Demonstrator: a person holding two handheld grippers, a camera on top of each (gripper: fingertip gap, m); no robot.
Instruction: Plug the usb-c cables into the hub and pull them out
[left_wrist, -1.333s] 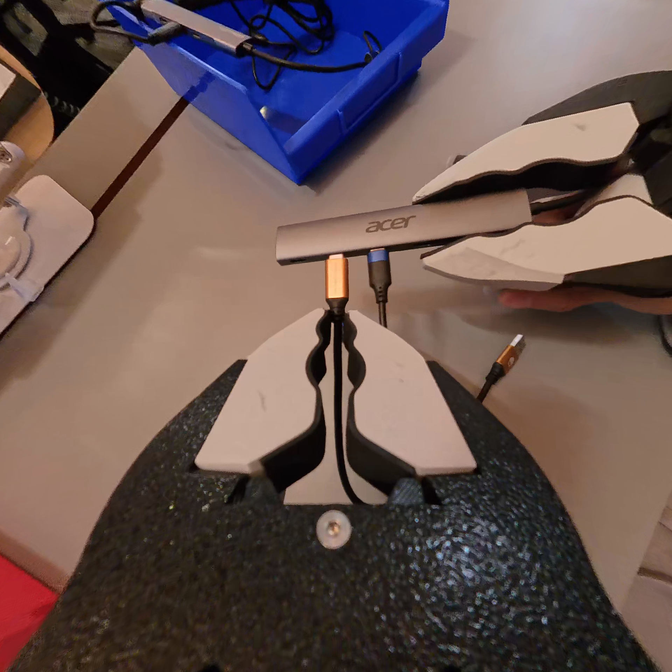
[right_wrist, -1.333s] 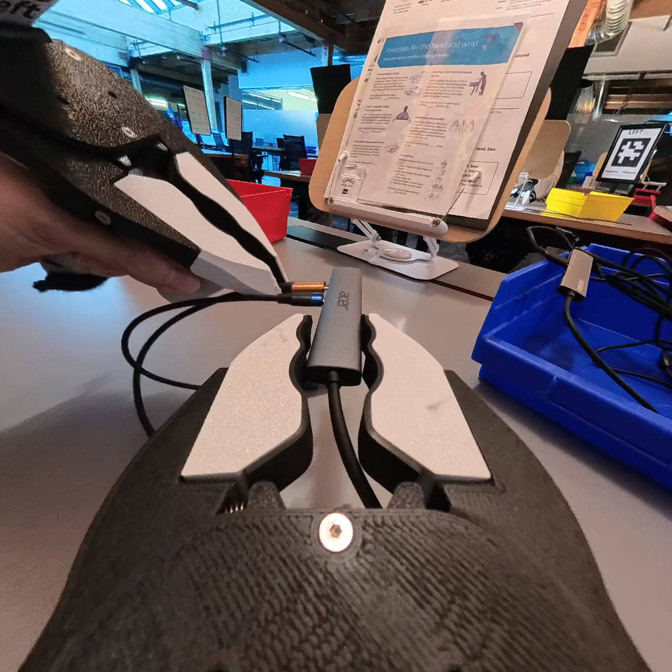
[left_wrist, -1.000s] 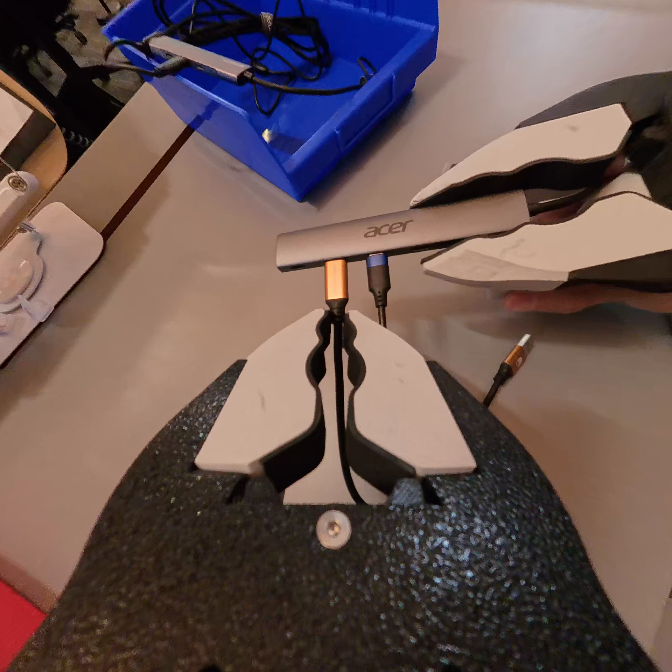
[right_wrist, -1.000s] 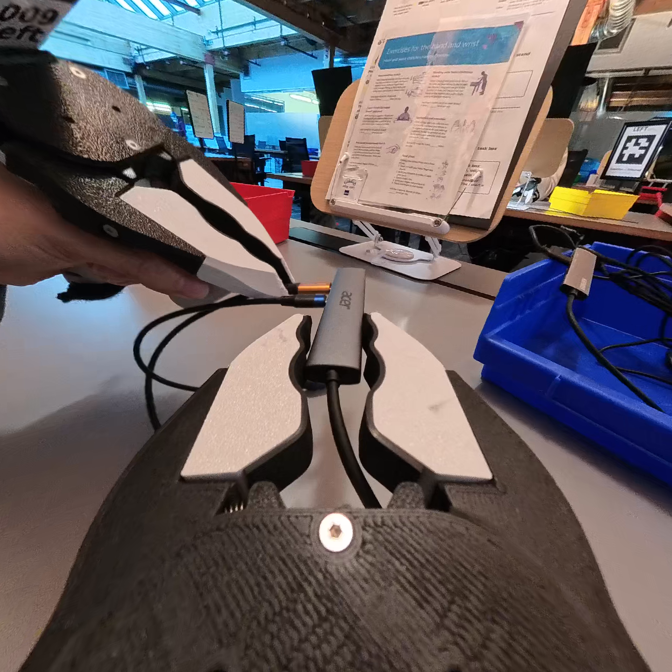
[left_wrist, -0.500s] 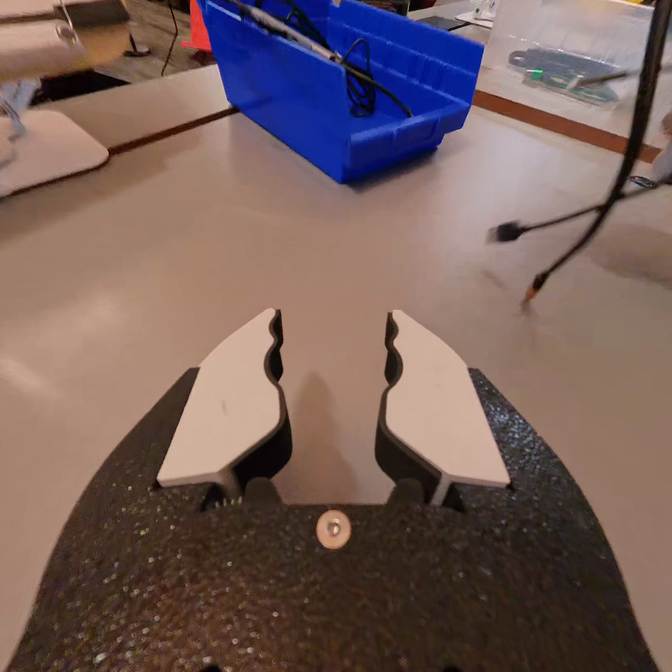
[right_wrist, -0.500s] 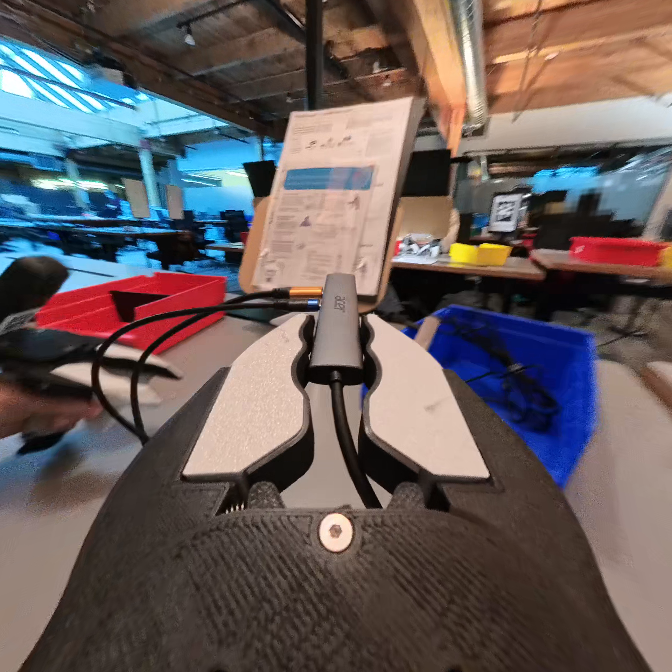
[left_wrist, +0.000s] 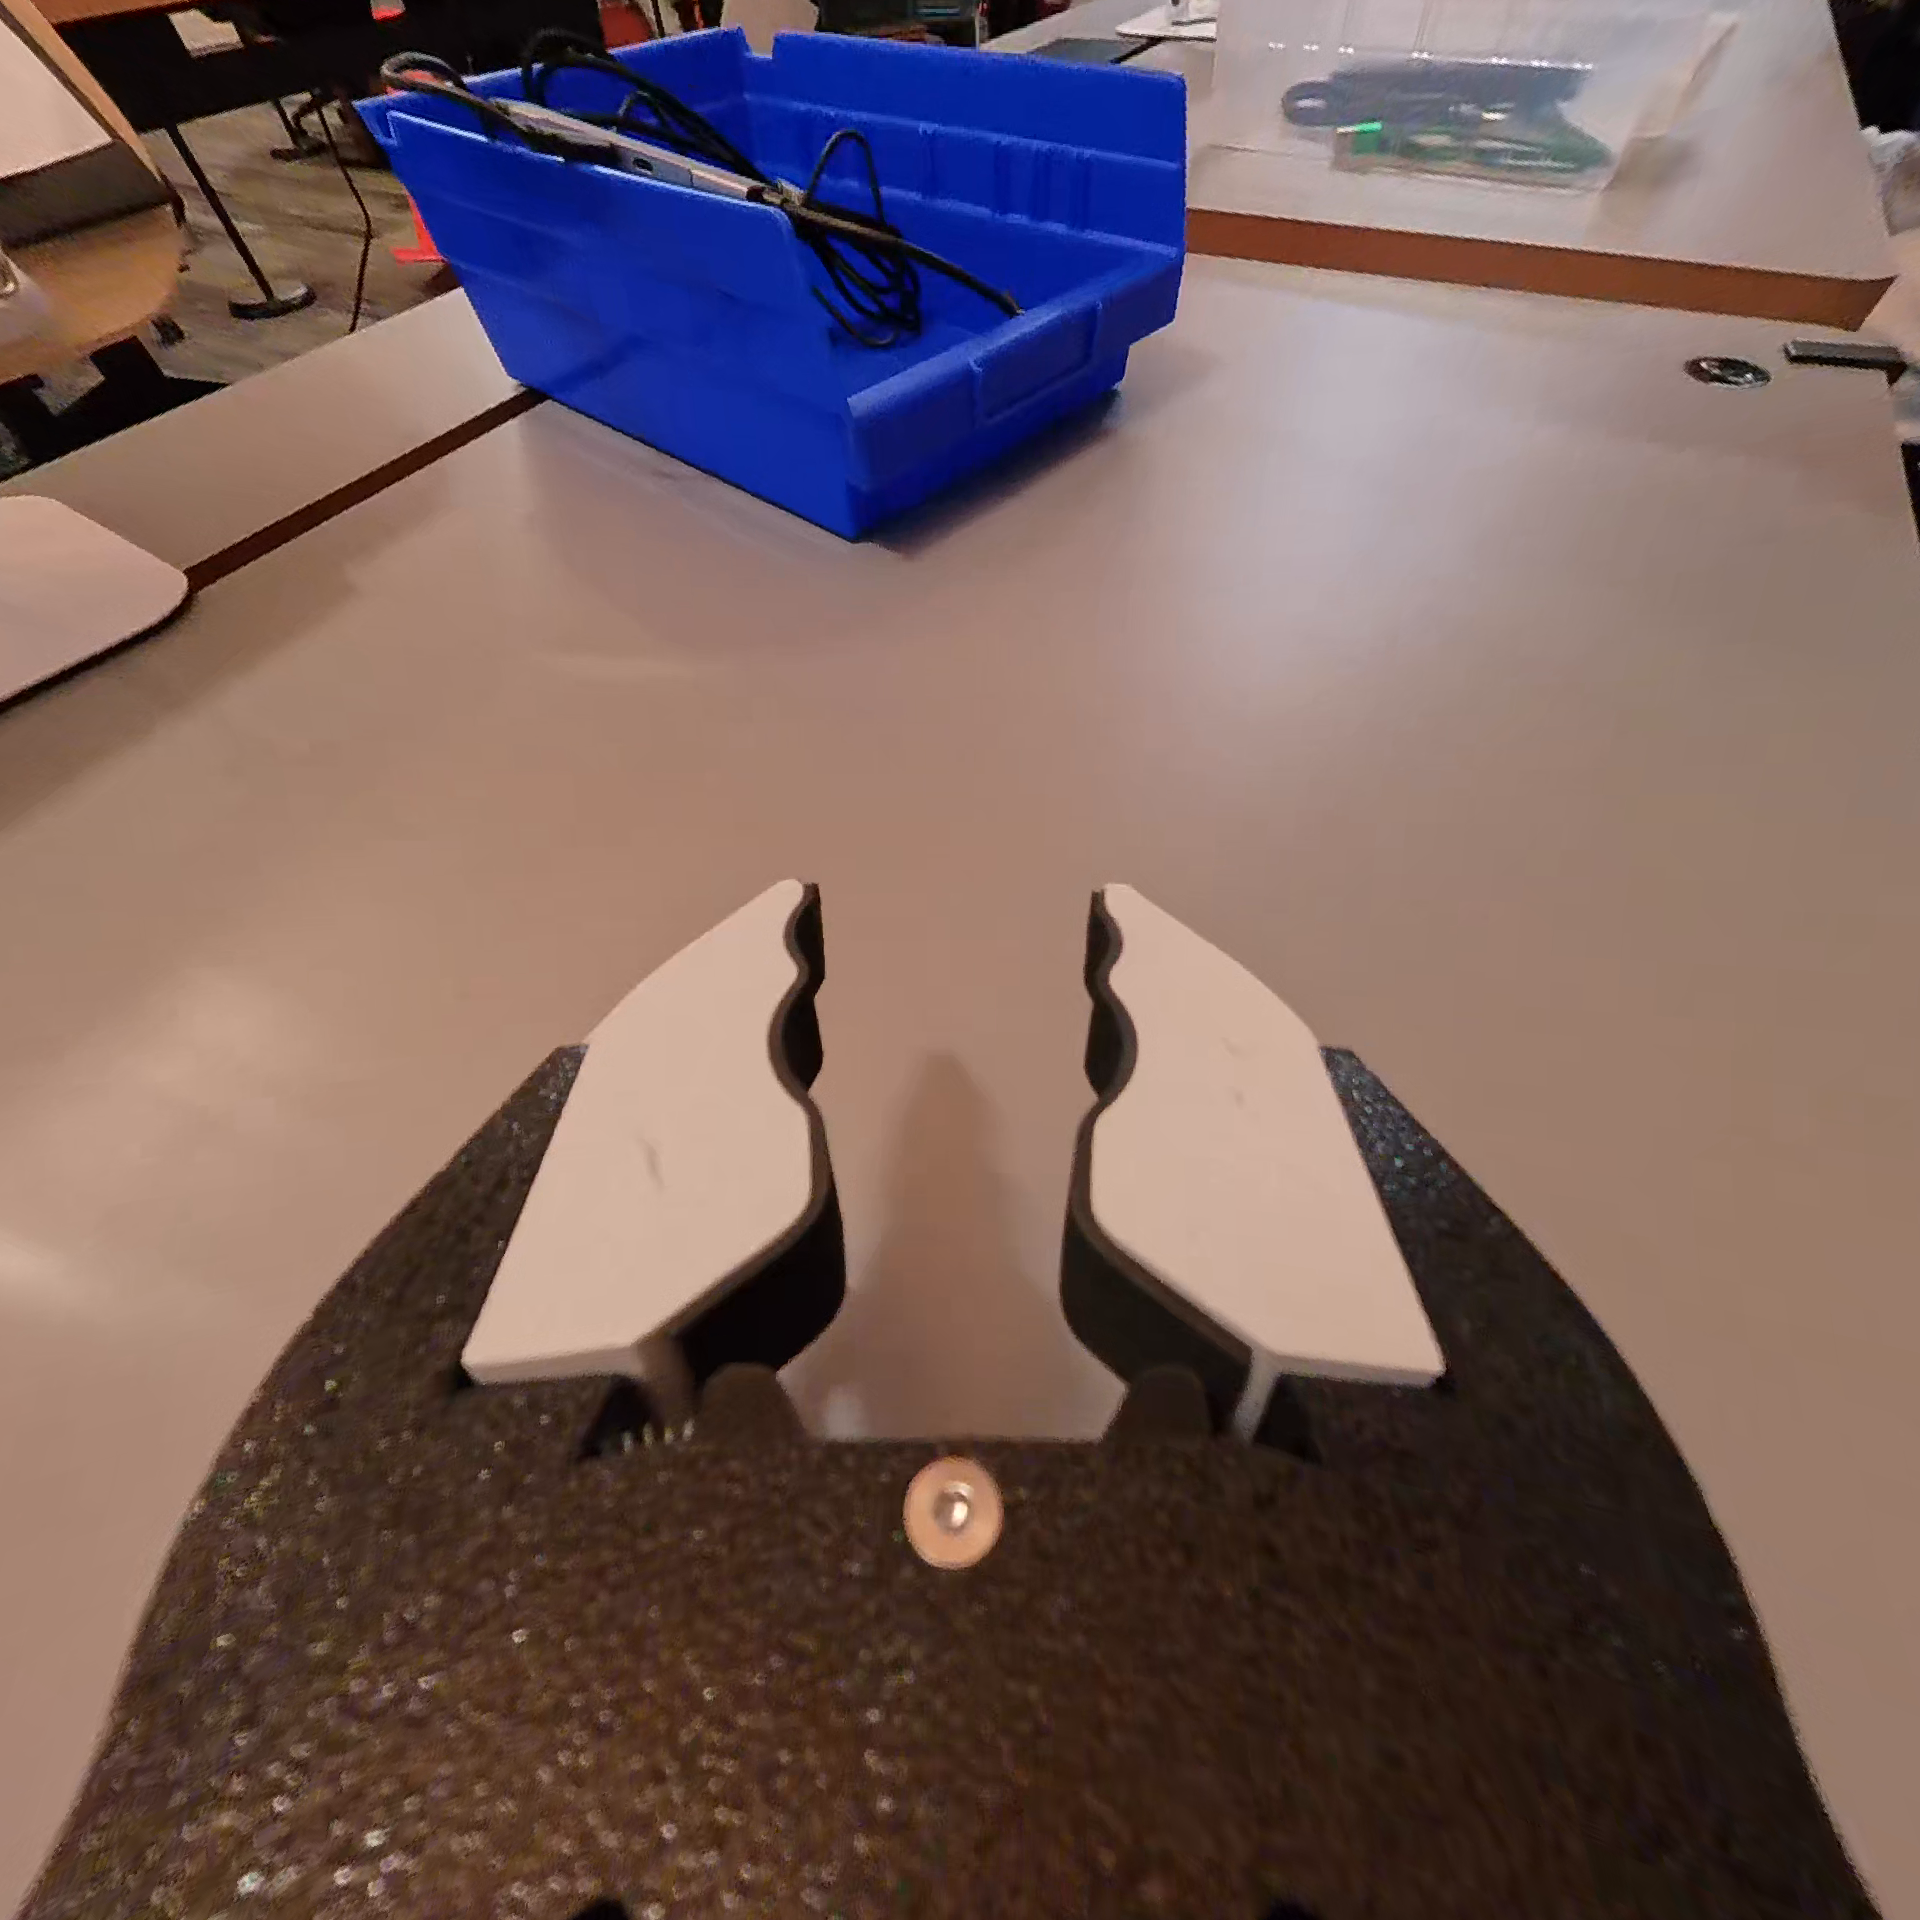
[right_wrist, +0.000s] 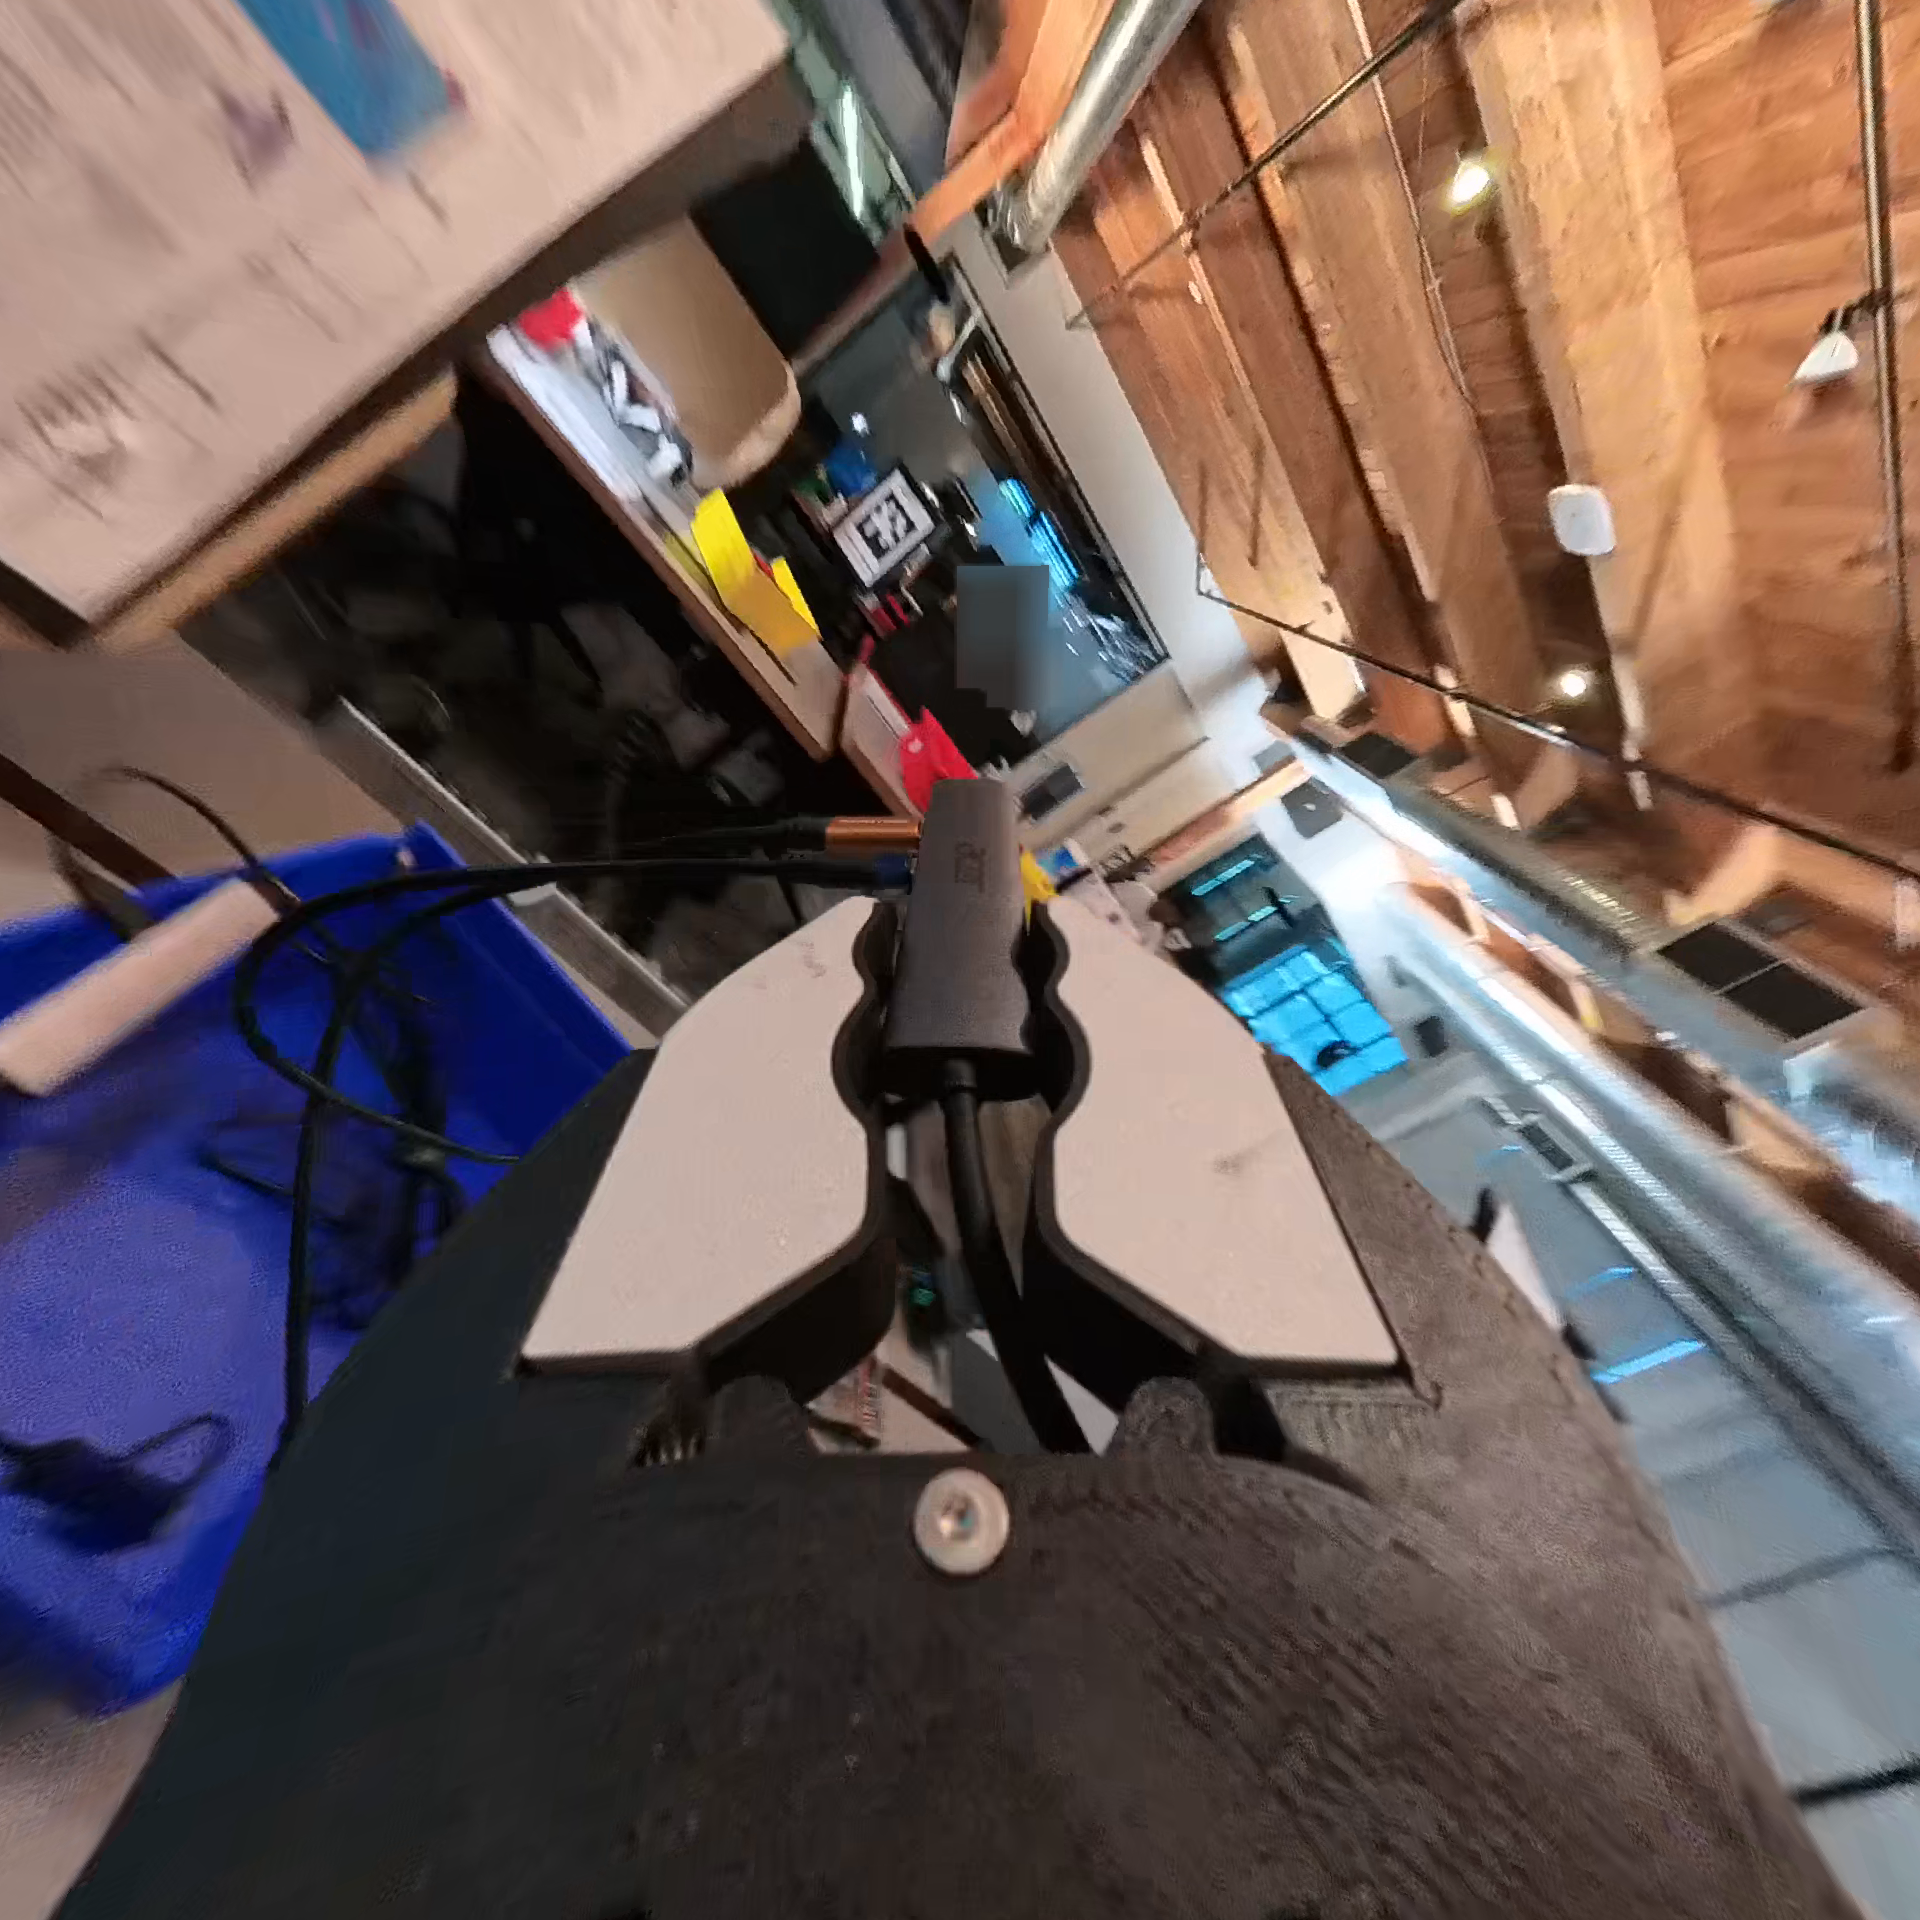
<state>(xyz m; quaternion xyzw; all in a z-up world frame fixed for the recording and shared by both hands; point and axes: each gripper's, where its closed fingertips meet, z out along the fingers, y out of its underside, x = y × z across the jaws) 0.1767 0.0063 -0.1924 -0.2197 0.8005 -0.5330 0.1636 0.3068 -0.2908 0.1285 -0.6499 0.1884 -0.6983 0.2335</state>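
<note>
My right gripper (right_wrist: 956, 914) is shut on the grey hub (right_wrist: 961, 935) and holds it high in the air, tilted, above the blue bin (right_wrist: 135, 1195). Two cables are plugged into the hub's left side: one with an orange plug (right_wrist: 873, 831) and one with a blue plug (right_wrist: 888, 876). Their black cords hang down toward the bin. My left gripper (left_wrist: 954, 904) is open and empty, low over the grey table (left_wrist: 1351, 675). The hub does not show in the left wrist view.
The blue bin (left_wrist: 935, 343) stands on the table ahead of my left gripper, with another hub (left_wrist: 623, 145) and black cords in it. A white stand base (left_wrist: 62, 603) lies at the far left. A clear bag with parts (left_wrist: 1455, 104) lies at the back right. The left gripper's tips are roughly 45 centimetres from the right gripper's.
My left gripper let go of the orange-plug cable, opened and moved away low over the table. My right gripper lifted the hub with both cables plugged in and swung it over the blue bin.
</note>
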